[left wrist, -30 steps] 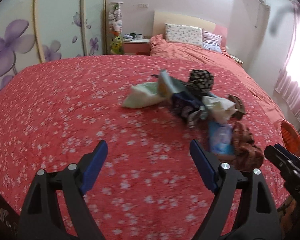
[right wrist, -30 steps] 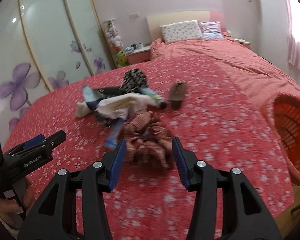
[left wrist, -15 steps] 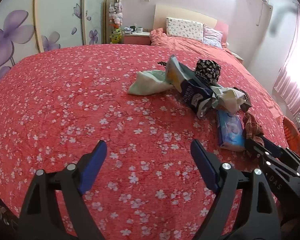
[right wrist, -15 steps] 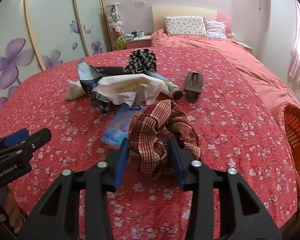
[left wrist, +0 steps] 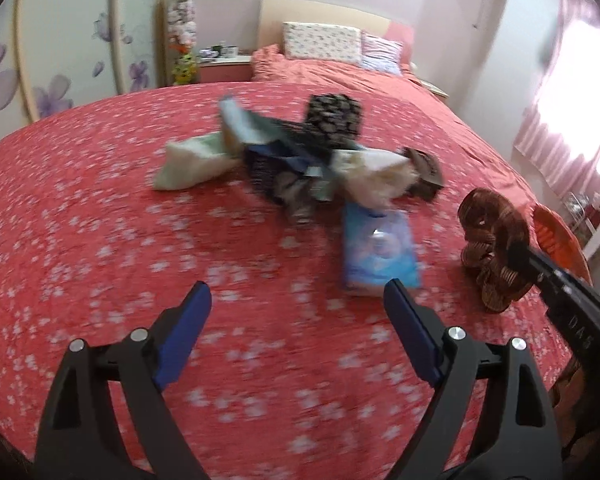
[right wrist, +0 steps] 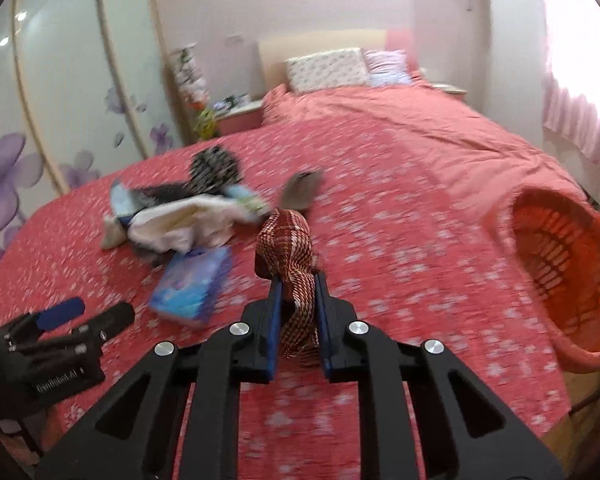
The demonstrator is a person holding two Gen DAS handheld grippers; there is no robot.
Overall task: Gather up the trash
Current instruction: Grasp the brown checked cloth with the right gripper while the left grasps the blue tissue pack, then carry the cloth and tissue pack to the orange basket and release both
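My right gripper [right wrist: 298, 280] is shut on a brown checked cloth [right wrist: 286, 240] and holds it just above the red floral bedspread [right wrist: 400, 260]. In the left wrist view that cloth [left wrist: 492, 232] hangs from the right gripper [left wrist: 518, 256] at the right edge. A heap of trash [left wrist: 300, 160] lies mid-bed: white wrappers, dark packets, a black patterned bag. A blue pack [left wrist: 376, 248] lies just ahead of the right finger of my left gripper [left wrist: 296, 292], which is open and empty over the bedspread. The left gripper [right wrist: 80, 312] also shows low at the left.
An orange basket [right wrist: 560, 248] stands at the bed's right edge, its mouth facing the bed. A brown flat object [right wrist: 300, 192] lies beyond the held cloth. Pillows [right wrist: 328, 68] and a headboard are far back. Wardrobe doors with purple flowers [right wrist: 12, 168] run along the left.
The right jaws closed on the brown checked cloth and raised it off the bedspread. The left gripper moved in toward the blue pack, staying open.
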